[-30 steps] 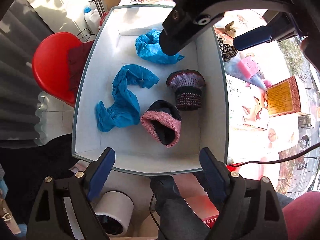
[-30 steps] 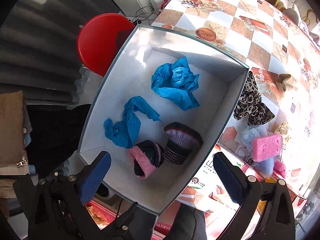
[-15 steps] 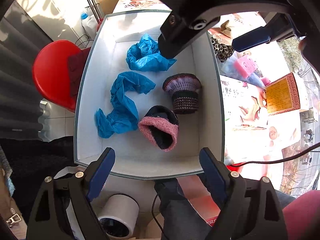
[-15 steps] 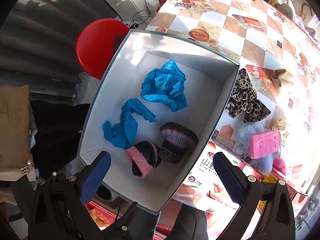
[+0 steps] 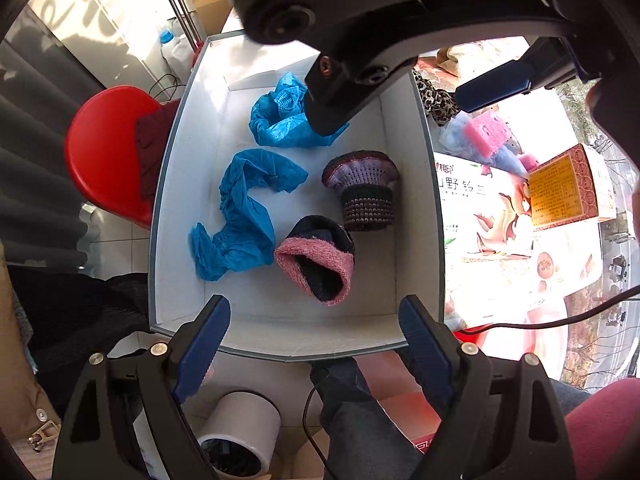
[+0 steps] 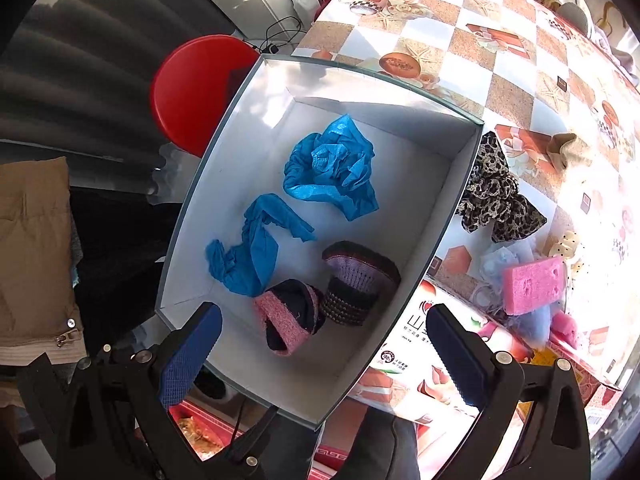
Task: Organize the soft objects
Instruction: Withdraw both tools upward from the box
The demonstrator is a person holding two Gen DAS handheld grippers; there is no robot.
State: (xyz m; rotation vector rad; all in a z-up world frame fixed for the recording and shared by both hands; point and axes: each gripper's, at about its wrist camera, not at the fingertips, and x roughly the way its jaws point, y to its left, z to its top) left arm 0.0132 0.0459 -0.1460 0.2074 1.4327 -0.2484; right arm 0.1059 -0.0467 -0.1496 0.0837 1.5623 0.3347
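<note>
A white box (image 5: 412, 240) (image 6: 452, 184) holds two crumpled blue covers (image 5: 244, 216) (image 6: 332, 168), a pink-edged dark knit piece (image 5: 320, 260) (image 6: 290, 320) and a purple knit piece (image 5: 364, 192) (image 6: 356, 280). A leopard-print cloth (image 6: 496, 200) (image 5: 436, 100), a pink sponge (image 6: 534, 284) (image 5: 486, 134) and pale blue soft items (image 6: 496, 264) lie on the table right of the box. My left gripper (image 5: 316, 340) is open and empty above the box's near edge. My right gripper (image 6: 320, 352) is open and empty, higher above the box; it shows at the top of the left wrist view.
A checkered tablecloth (image 6: 480, 40) covers the table. A red stool (image 5: 104, 152) (image 6: 192, 88) stands left of the box. A printed carton (image 5: 560, 188) lies at the right. A white cup (image 5: 240, 436) sits below the box. A cable (image 5: 560, 320) runs at the right.
Both grippers have risen and drawn back a little from the box, staying open. The objects in the box have not moved.
</note>
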